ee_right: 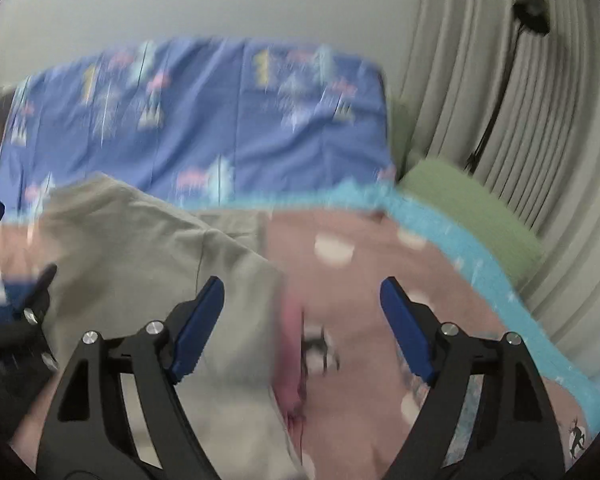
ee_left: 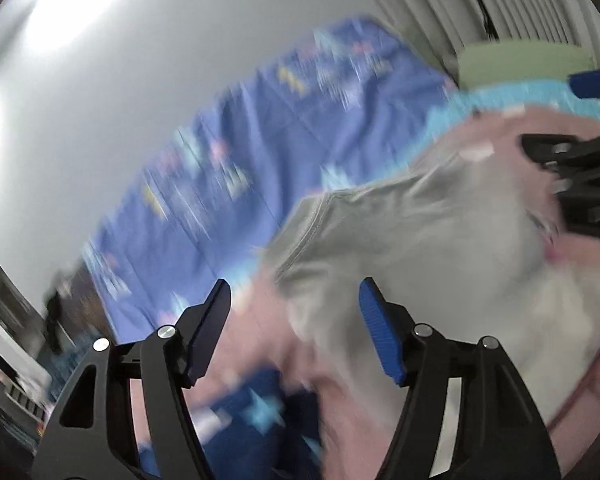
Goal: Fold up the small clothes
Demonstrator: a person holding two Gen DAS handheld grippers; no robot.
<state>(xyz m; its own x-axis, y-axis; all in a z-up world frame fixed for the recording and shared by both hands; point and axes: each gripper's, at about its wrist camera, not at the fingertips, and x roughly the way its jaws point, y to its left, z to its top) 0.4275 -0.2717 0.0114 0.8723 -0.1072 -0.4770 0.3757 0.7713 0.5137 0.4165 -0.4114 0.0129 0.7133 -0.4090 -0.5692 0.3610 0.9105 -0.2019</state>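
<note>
A small grey garment (ee_left: pixel 400 240) (ee_right: pixel 140 248) lies spread on a pink blanket (ee_right: pixel 380 280) with white spots and a light-blue edge. My left gripper (ee_left: pixel 294 286) hovers over the garment's left part, jaws open, nothing pinched between the blue pads. My right gripper (ee_right: pixel 302 282) is open too, above the garment's right edge where it meets the blanket. Each gripper shows at the rim of the other's view: the right gripper (ee_left: pixel 580 168) and the left gripper (ee_right: pixel 28 320). Both views are blurred.
The blanket lies on a bed with a blue patterned sheet (ee_left: pixel 260 140) (ee_right: pixel 220 120). A green pillow (ee_right: pixel 472 208) sits at the right by a pleated curtain (ee_right: pixel 520 120), with a black stand (ee_right: pixel 532 4) before it. A grey wall is behind the bed.
</note>
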